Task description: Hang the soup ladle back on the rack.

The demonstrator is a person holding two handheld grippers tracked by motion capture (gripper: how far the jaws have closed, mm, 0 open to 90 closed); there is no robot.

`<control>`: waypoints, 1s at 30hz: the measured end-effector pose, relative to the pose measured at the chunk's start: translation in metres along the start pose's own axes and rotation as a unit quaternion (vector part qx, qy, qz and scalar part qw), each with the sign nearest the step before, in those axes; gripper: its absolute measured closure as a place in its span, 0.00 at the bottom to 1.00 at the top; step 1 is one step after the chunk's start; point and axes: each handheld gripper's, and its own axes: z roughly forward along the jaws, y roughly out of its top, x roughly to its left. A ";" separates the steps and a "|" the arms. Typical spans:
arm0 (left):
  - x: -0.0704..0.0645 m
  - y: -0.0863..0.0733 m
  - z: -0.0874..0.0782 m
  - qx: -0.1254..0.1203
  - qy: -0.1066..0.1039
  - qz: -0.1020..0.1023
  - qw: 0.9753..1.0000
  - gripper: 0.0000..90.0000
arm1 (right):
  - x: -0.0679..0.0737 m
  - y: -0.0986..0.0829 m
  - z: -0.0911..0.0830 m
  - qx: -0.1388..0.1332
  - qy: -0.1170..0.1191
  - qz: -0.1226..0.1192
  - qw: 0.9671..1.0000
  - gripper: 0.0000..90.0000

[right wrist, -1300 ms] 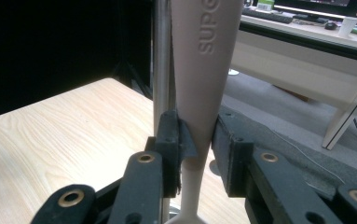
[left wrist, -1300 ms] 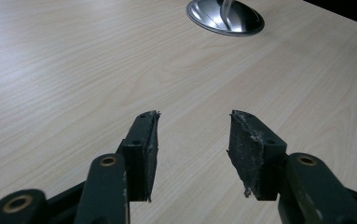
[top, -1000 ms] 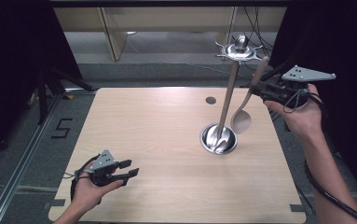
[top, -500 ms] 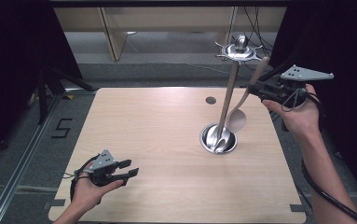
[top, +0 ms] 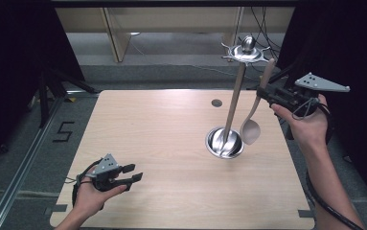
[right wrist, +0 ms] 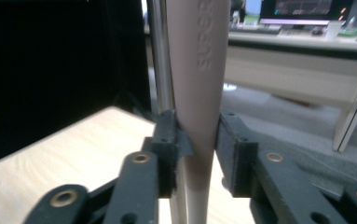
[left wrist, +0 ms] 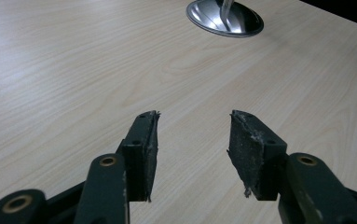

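Beige spoon (top: 254,115) held nearly upright in the air at the table's (top: 147,134) right edge, bowl down, just right of the metal stand (top: 232,110). Handle clamped between the jaws of the right gripper (top: 263,92). Left gripper (top: 132,173) at the near left, jaws apart, holding nothing.

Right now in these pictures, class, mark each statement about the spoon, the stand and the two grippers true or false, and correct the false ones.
1. The right gripper is shut on the spoon. True.
2. The spoon lies flat on the table. False: it hangs in the air, bowl downward, beside the stand's pole.
3. The left gripper holds a fork. False: its jaws stand open with nothing between them.
4. The metal stand rests on the table. True.
5. The spoon hangs from a hook at the stand's top. False: the gripper holds it by the handle.
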 end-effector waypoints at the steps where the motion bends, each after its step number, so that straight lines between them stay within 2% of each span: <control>1: 0.000 0.000 -0.001 0.004 0.005 0.001 1.000 0.57 | 0.000 0.000 0.000 -0.005 -0.001 -0.002 1.000 0.76; 5: 0.000 0.000 -0.001 0.002 0.001 0.003 1.000 0.57 | 0.003 0.001 -0.004 -0.019 -0.016 -0.009 1.000 0.71; 6: 0.000 0.000 -0.001 0.002 0.001 0.003 1.000 0.57 | 0.005 0.001 -0.007 -0.032 -0.024 -0.014 0.999 0.71; 9: 0.000 0.000 -0.001 0.004 0.003 0.003 1.000 0.57 | 0.007 0.000 -0.011 -0.038 -0.028 -0.007 0.999 0.70; 12: -0.001 0.000 -0.001 0.004 0.002 0.003 1.000 0.57 | 0.008 -0.002 -0.015 -0.052 -0.040 -0.011 0.998 0.68; 13: 0.000 0.000 -0.001 0.005 -0.001 0.003 1.000 0.57 | 0.010 -0.003 -0.017 -0.054 -0.041 -0.006 0.998 0.67; 16: 0.000 0.000 0.000 0.004 0.000 0.002 1.000 0.57 | 0.012 -0.003 -0.021 -0.064 -0.038 -0.011 0.997 0.68; 24: 0.000 0.000 -0.001 0.004 0.000 0.003 1.000 0.57 | 0.023 -0.015 -0.036 -0.063 -0.034 -0.017 0.997 0.77; 27: -0.001 0.000 0.000 0.005 0.000 0.004 1.000 0.57 | 0.030 -0.030 -0.043 -0.051 -0.030 -0.022 0.998 0.80; 28: -0.002 0.000 -0.001 0.006 0.005 0.003 1.000 0.57 | 0.030 -0.030 -0.043 -0.051 -0.030 -0.022 0.998 0.80; 30: -0.001 0.000 -0.001 0.006 0.003 0.006 1.000 0.57 | 0.034 -0.043 -0.049 -0.039 -0.030 -0.019 0.999 0.80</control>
